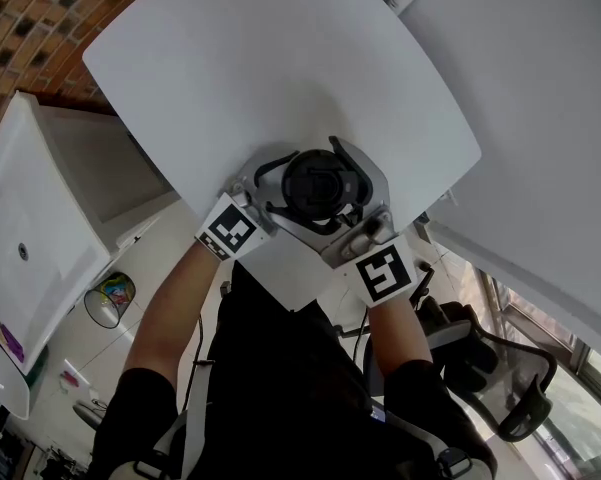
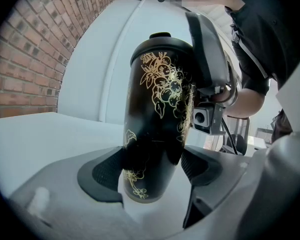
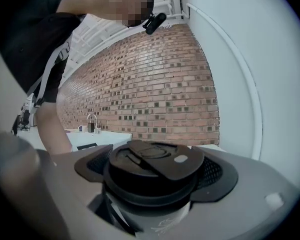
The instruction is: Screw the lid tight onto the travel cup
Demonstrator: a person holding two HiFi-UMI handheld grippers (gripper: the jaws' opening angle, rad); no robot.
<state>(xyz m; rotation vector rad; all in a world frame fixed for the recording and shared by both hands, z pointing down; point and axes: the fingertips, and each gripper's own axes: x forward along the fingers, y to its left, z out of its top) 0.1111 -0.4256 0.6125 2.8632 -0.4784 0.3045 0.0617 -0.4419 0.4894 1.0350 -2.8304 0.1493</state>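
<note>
**Travel cup, lidded, braced for tightening**

Surface [image 1: 280, 58]: white, carrying the cup near its front edge.
Travel cup [image 2: 157, 109]: glossy black, gold floral print, upright. The left gripper [image 2: 153, 168] has its fingers clenched on the lower body, likely to stop the cup turning.
Lid [image 3: 150, 159]: black, flip tab, seated on top. The right gripper [image 3: 154, 171] fingers clasp its sides, apparently for twisting.

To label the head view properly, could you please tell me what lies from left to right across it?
From the left: white cabinet → left marker cube → black lid → right marker cube → office chair.
</note>
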